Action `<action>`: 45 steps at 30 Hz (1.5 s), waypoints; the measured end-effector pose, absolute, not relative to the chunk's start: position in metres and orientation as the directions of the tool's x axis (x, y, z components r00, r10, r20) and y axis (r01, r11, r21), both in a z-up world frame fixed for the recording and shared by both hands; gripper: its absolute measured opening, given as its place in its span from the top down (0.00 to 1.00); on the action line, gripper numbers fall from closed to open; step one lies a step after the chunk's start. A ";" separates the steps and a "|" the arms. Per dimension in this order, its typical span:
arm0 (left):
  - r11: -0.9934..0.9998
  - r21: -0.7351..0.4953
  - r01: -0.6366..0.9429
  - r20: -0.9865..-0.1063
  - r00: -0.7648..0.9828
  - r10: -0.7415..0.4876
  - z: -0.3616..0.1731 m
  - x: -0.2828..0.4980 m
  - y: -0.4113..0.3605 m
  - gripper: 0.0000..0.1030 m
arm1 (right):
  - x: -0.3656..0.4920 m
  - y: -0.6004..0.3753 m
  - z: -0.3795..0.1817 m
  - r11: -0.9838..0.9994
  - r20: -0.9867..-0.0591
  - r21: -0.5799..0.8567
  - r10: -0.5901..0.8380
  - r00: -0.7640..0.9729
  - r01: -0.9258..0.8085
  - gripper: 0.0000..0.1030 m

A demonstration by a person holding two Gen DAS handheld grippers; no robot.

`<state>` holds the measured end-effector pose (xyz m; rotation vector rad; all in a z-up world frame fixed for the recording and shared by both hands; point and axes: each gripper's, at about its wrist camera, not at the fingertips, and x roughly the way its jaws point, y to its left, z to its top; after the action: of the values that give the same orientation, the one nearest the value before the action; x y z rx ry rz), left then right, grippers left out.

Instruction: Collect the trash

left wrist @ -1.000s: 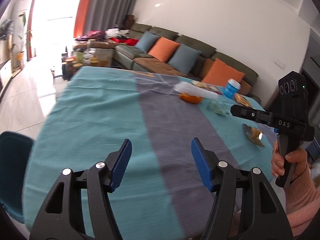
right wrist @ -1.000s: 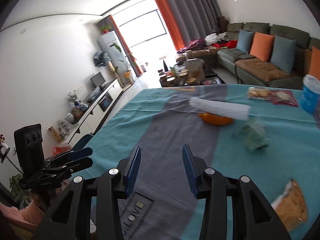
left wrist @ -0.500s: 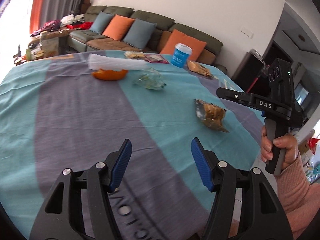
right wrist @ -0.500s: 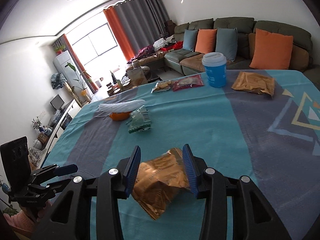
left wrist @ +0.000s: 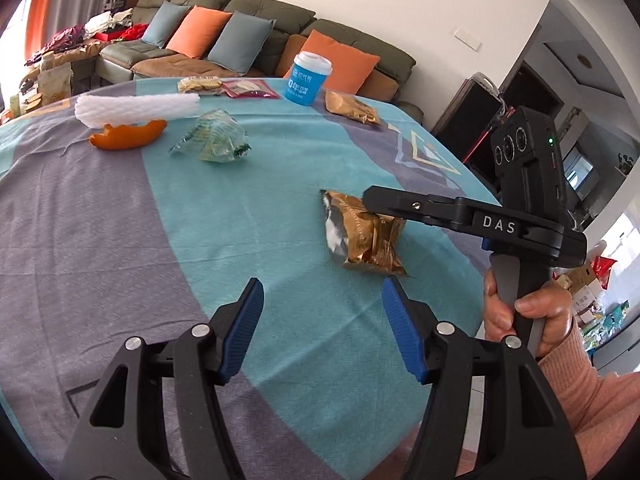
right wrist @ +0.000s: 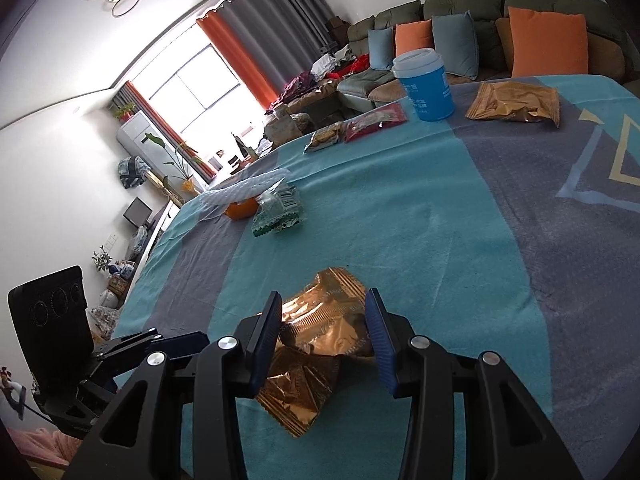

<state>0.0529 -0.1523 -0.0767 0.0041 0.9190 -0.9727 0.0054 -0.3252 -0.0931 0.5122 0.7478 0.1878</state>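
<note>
Directly beneath the right gripper (right wrist: pixel 323 334) lies a crumpled gold snack wrapper (right wrist: pixel 320 344), flat on the teal and grey tablecloth (right wrist: pixel 440 240). The gripper's blue fingers (right wrist: pixel 267 344) stand spread on either side of the wrapper; whether they touch it cannot be told. Beside the wrapper, toward the person's near edge of the table, the left gripper (left wrist: pixel 322 322) hangs over bare cloth, jaws spread and empty. Beyond the wrapper lie a clear green-printed packet (left wrist: pixel 212 142), orange peel (left wrist: pixel 128 136) and a blue cup (left wrist: pixel 307 78).
</note>
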 end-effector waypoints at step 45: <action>0.587 -0.411 0.698 -0.664 0.211 -0.717 -0.066 0.063 -0.127 0.96 | 0.076 -0.292 -0.063 0.876 -0.572 0.471 0.392 0.721 -0.103 0.55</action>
<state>0.0632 -0.1266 -0.0659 -0.0240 0.9369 -0.9827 0.0760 -0.2924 -0.0629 0.4296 0.7183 0.2825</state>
